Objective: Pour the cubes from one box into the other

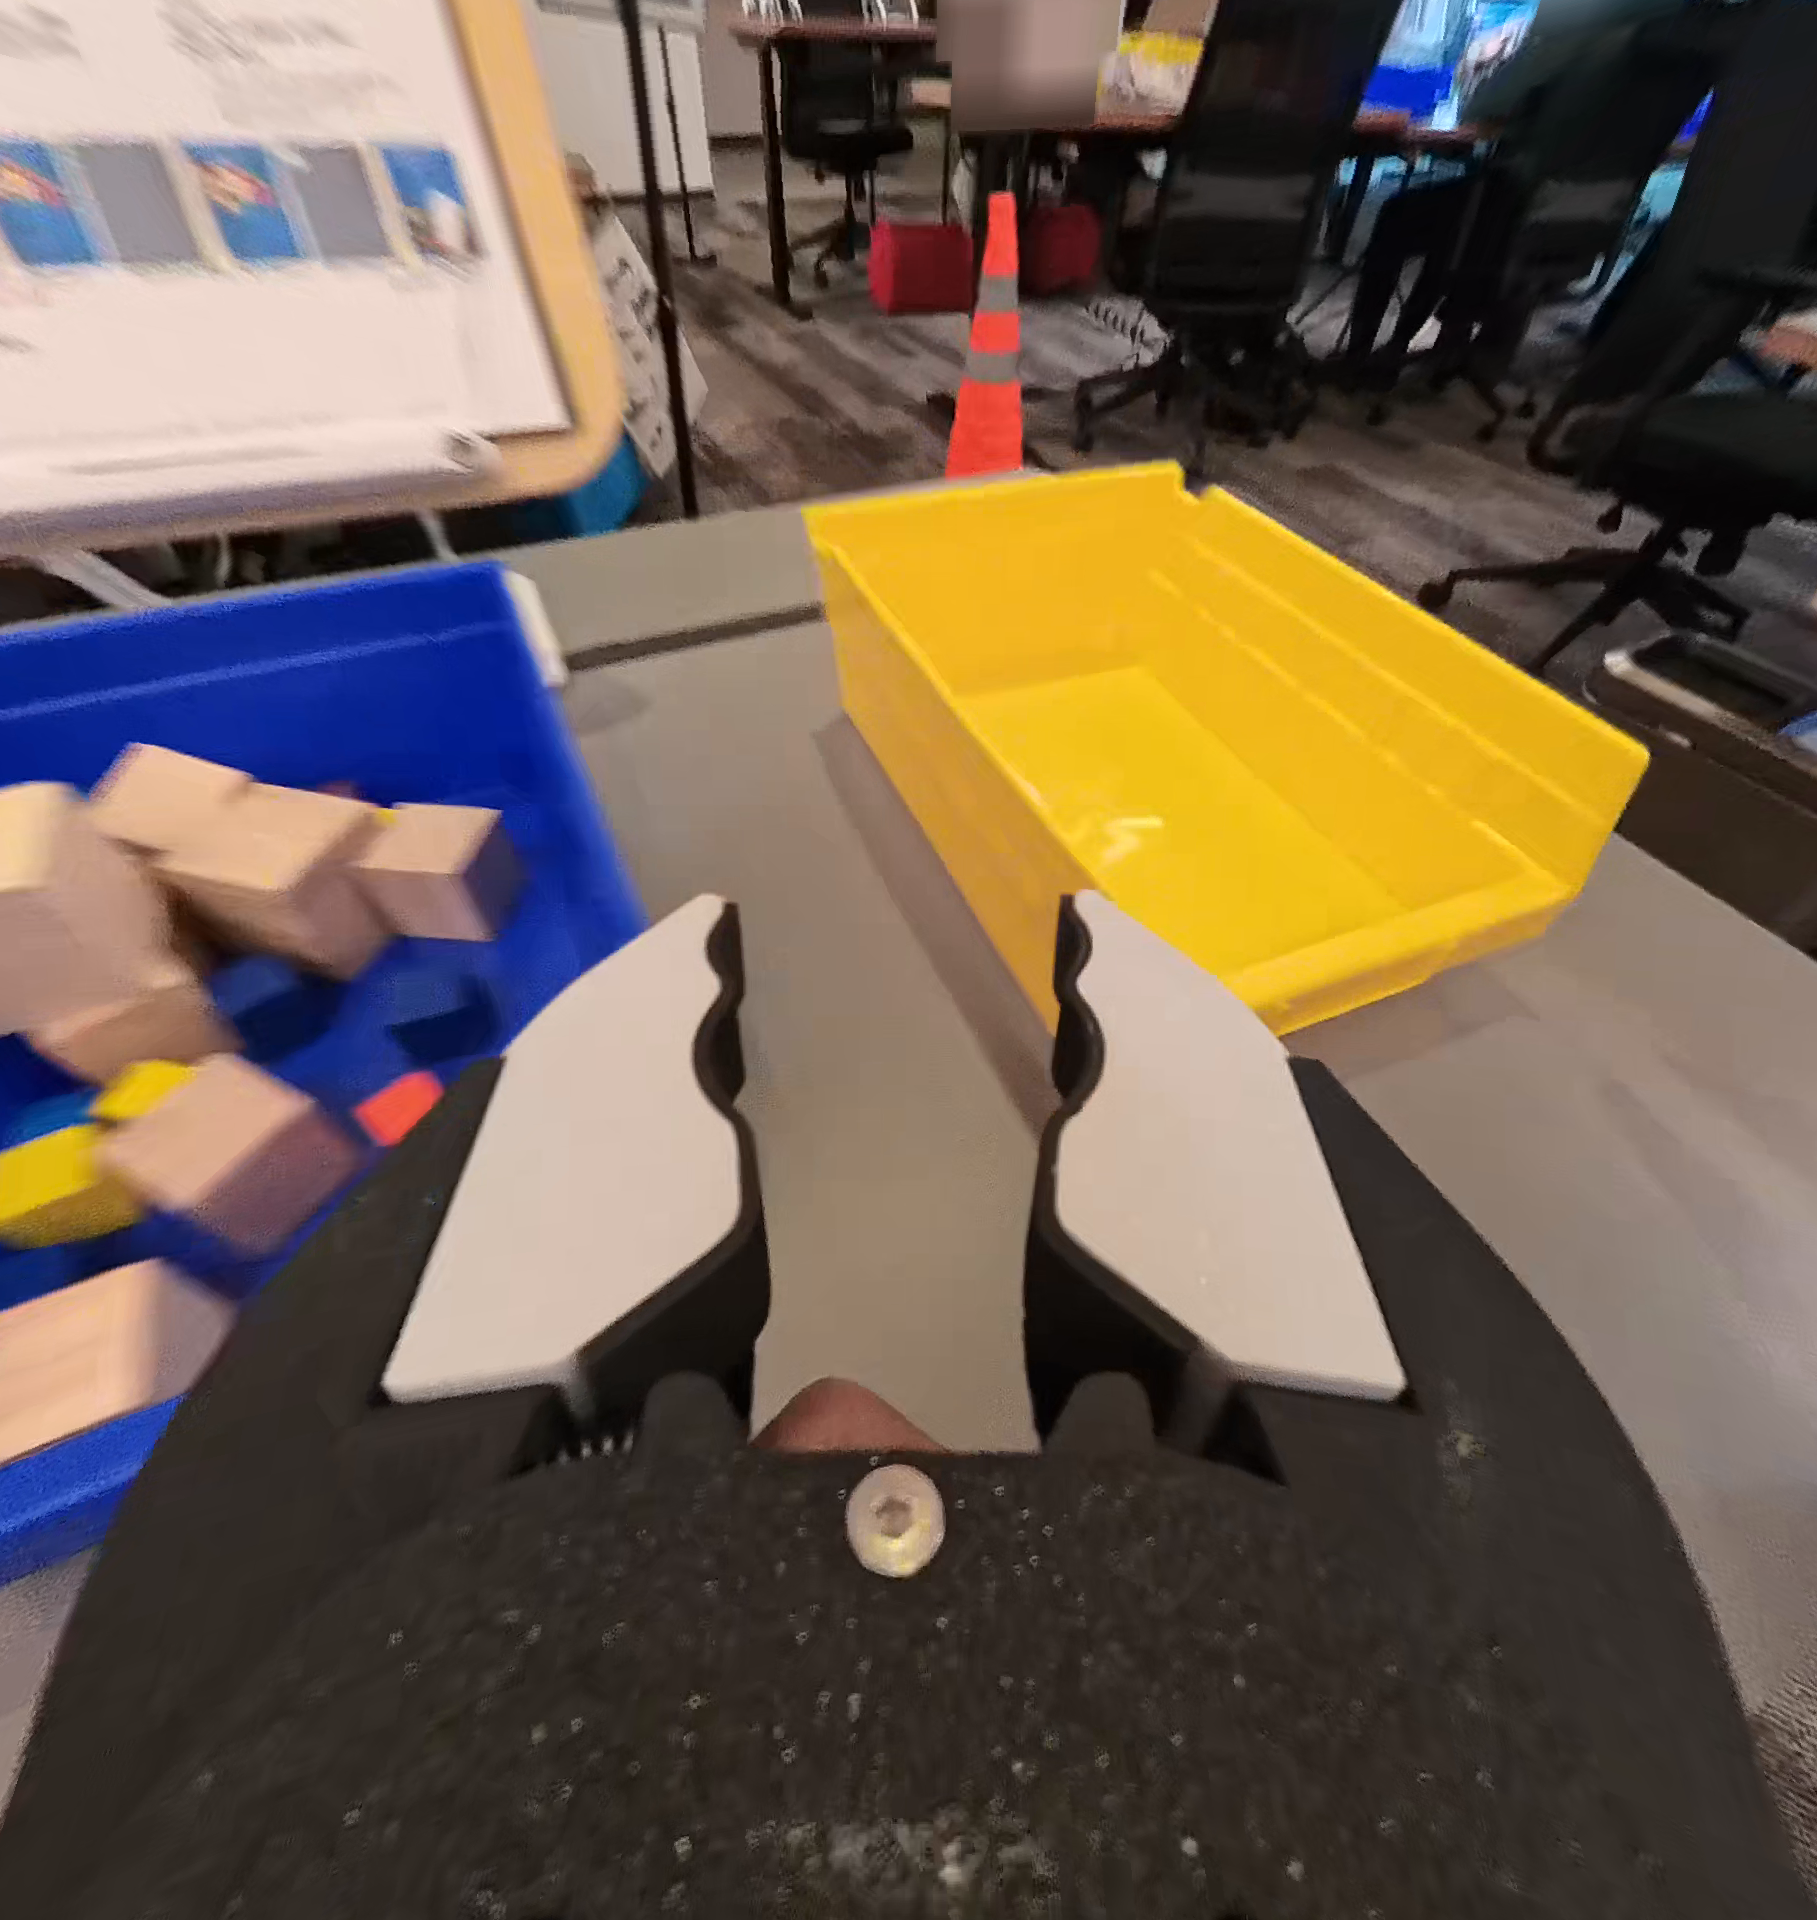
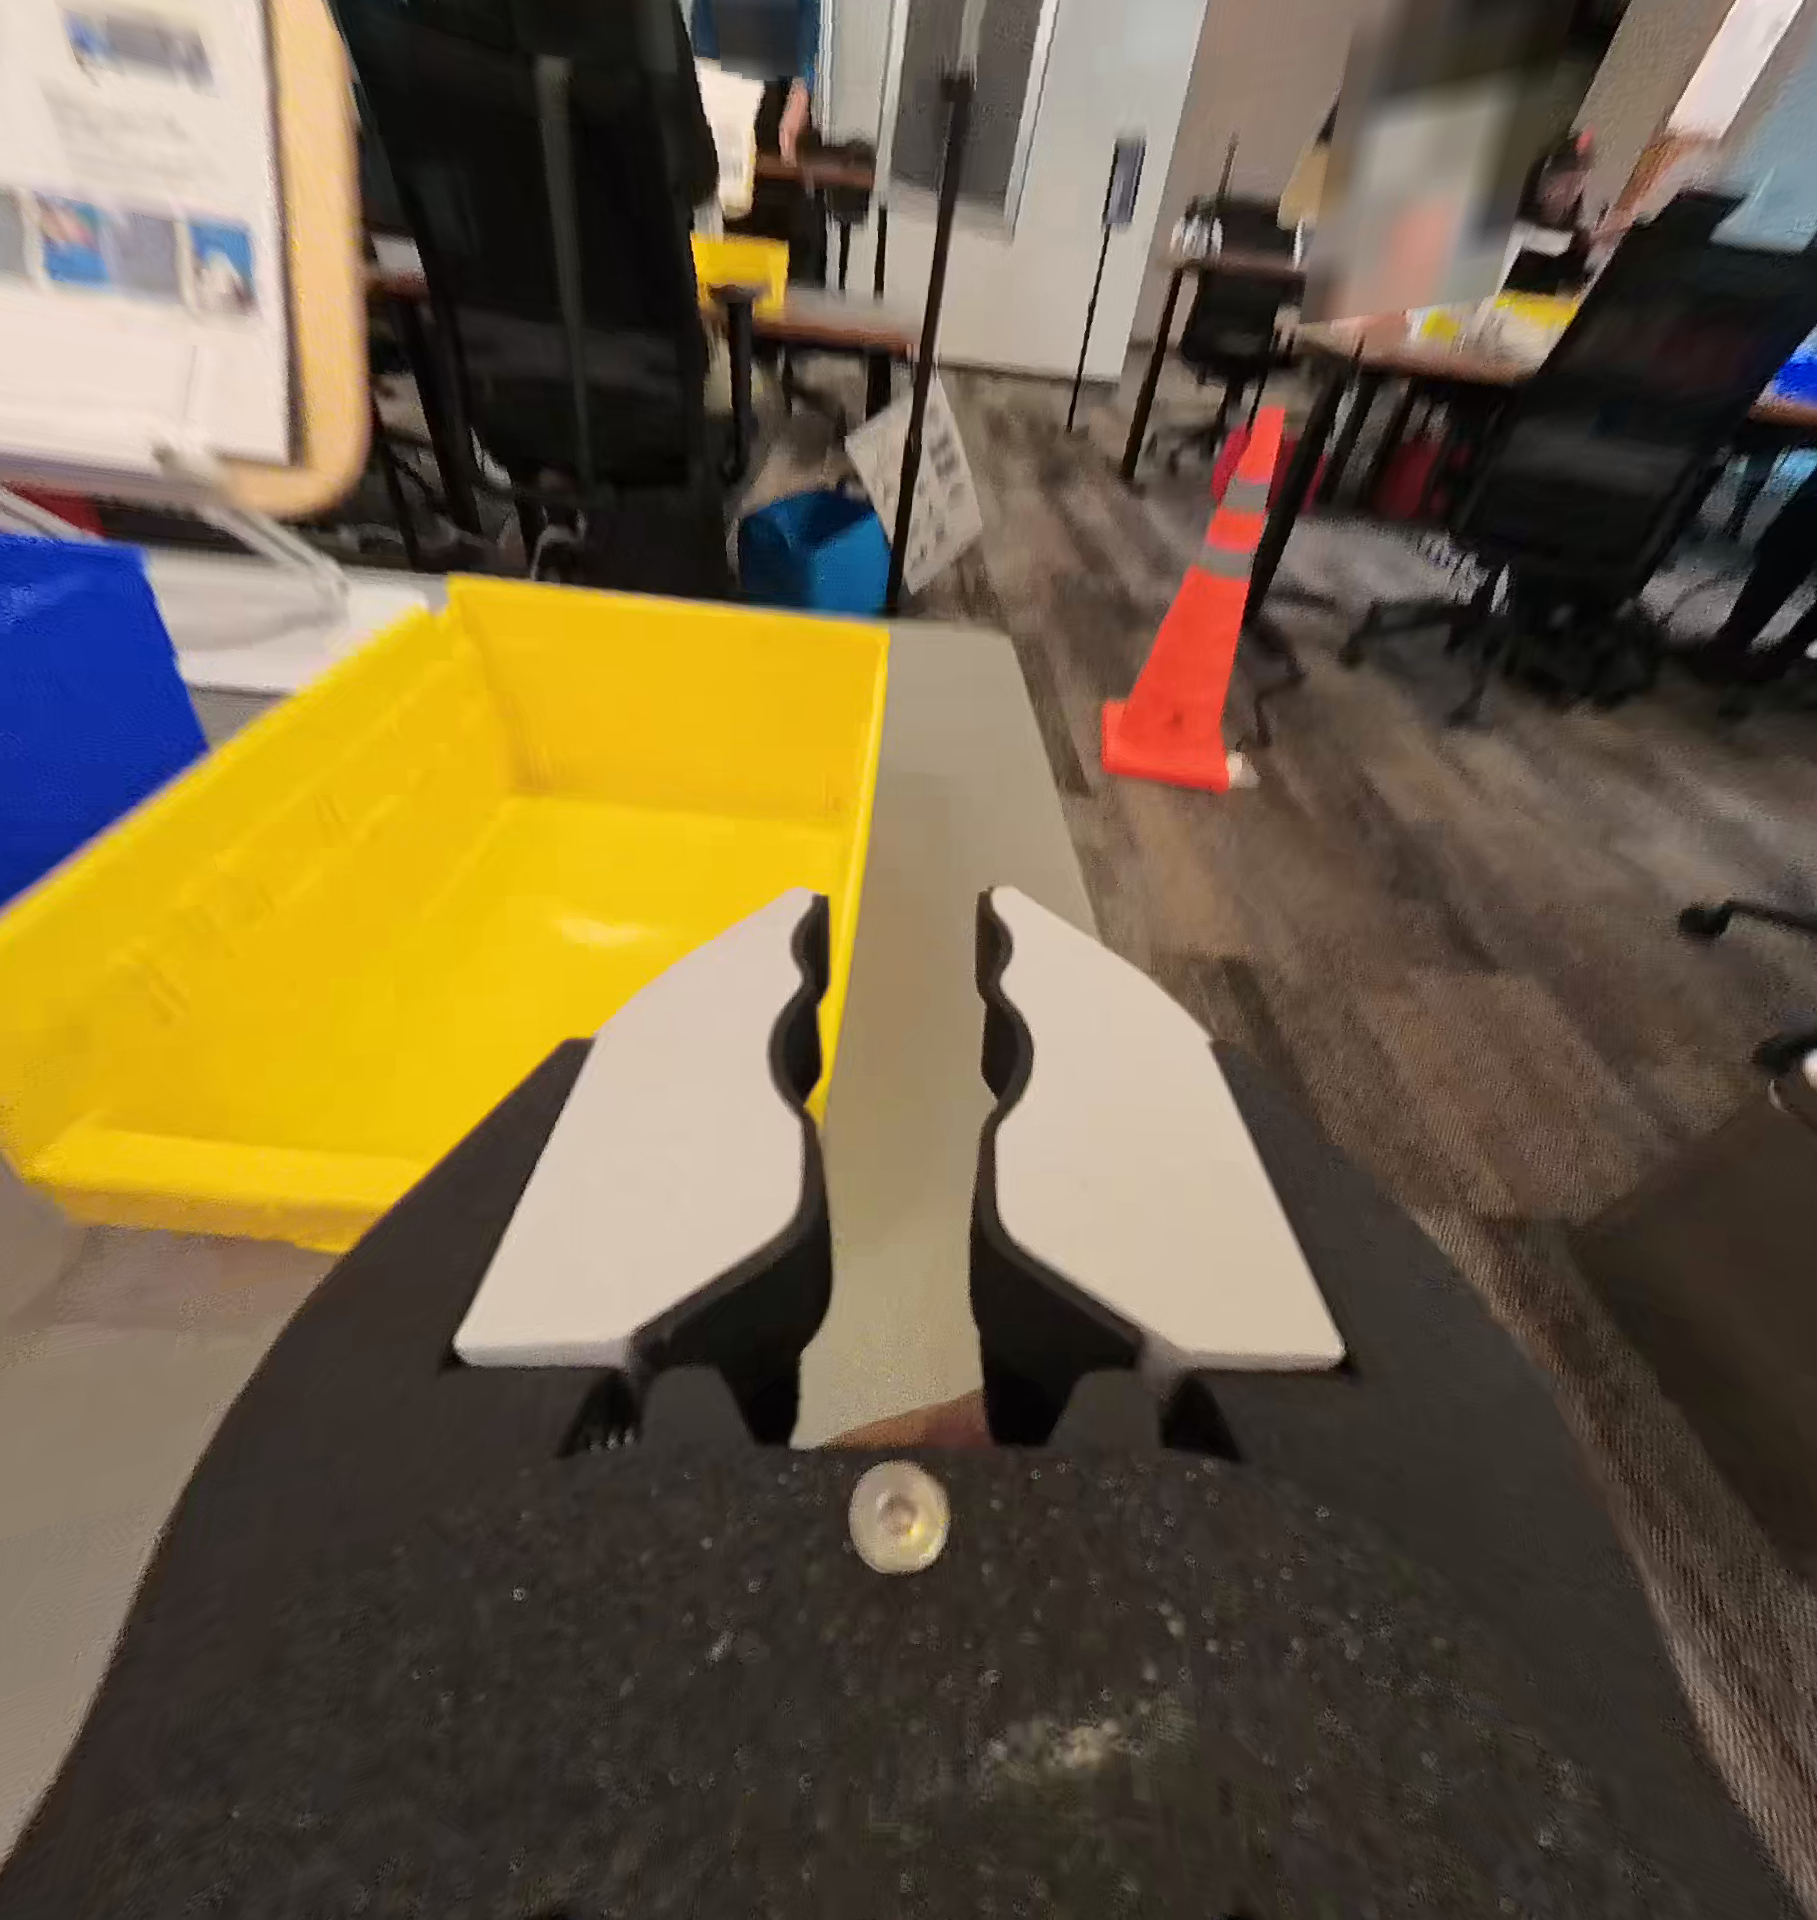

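Note:
A blue box [image 1: 291, 665] sits at the left of the grey table and holds several wooden cubes [image 1: 260, 852] with a few small yellow, blue and red ones. An empty yellow box [image 1: 1195, 748] sits to its right. My left gripper [image 1: 896, 914] is open and empty, above the table strip between the two boxes. In the right wrist view the yellow box [image 2: 416, 883] lies left of centre and a corner of the blue box [image 2: 42, 707] shows at far left. My right gripper [image 2: 902, 904] is open and empty, just right of the yellow box's right wall.
The grey table [image 2: 945, 790] ends close behind and to the right of the yellow box. An orange traffic cone [image 2: 1195, 644] stands on the floor beyond. A white poster board [image 1: 208, 260] stands behind the blue box. Black office chairs [image 1: 1714, 436] and desks fill the room behind.

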Motion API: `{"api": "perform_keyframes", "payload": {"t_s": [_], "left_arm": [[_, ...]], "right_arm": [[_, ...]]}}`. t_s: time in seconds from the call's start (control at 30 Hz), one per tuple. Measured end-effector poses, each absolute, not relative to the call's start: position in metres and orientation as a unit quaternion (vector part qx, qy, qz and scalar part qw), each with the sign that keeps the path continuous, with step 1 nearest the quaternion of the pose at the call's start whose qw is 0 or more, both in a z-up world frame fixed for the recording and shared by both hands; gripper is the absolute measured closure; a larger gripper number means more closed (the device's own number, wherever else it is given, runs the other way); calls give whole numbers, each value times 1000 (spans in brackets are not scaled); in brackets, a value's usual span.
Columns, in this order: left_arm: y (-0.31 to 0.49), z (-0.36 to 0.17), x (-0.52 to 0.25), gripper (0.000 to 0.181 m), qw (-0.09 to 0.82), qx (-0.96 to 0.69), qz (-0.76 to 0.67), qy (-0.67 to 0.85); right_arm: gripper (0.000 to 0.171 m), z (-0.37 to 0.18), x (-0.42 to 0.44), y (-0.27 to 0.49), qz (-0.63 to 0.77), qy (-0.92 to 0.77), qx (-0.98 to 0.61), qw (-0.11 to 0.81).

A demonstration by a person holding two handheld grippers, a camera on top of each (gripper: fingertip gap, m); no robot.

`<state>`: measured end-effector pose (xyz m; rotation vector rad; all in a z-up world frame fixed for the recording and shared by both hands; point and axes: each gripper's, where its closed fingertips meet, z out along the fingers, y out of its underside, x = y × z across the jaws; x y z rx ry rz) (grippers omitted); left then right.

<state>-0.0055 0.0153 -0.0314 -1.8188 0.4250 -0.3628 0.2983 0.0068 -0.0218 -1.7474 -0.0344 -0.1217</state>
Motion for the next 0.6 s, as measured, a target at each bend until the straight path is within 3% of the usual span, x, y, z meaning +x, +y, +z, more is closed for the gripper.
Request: {"api": "perform_keyframes", "payload": {"t_s": [0.13, 0.27, 0.43, 0.6], "left_arm": [[10, -7, -118, 121, 603, -776, -116, 147], [11, -29, -224, 127, 588, -800, -96, 77], [22, -86, -267, 128, 540, -834, -95, 57], [64, -106, -236, 132, 518, -848, -86, 77]], "right_arm": [[128, 30, 267, -6, -82, -28, -740, 667], [122, 40, 167, -1, -41, -118, -744, 657], [122, -48, -6, 11, 138, -167, -800, 559], [112, -115, -60, 43, 118, -77, -842, 520]]}}
